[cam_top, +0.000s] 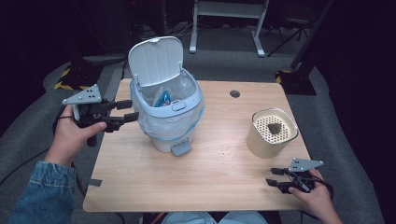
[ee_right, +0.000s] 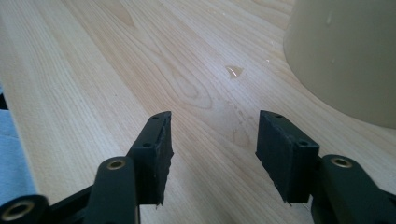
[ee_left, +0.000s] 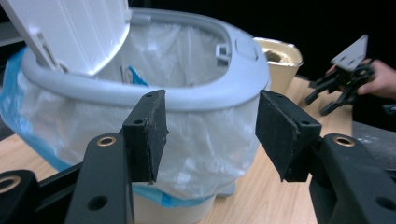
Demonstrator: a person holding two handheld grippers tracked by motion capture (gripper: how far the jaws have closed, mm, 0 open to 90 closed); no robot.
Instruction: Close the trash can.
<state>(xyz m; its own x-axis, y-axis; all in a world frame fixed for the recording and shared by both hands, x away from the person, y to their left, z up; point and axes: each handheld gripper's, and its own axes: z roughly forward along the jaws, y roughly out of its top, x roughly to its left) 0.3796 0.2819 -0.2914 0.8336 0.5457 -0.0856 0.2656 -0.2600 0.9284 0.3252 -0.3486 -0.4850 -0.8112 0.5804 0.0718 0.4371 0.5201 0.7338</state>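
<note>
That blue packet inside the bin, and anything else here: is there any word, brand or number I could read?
None can be read.
Blue packet in the lined bin: white marks on it, too small and blurred to read.
Beige container, bin lid, wooden table: no lettering visible.

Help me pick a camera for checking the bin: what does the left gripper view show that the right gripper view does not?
The left gripper view alone gives the lined bin with its lid up, plus the right gripper farther off. The right gripper view alone gives a small wet spot on the wood. Both share the wooden table and the cream container; each looks past its own open, empty jaws.
</note>
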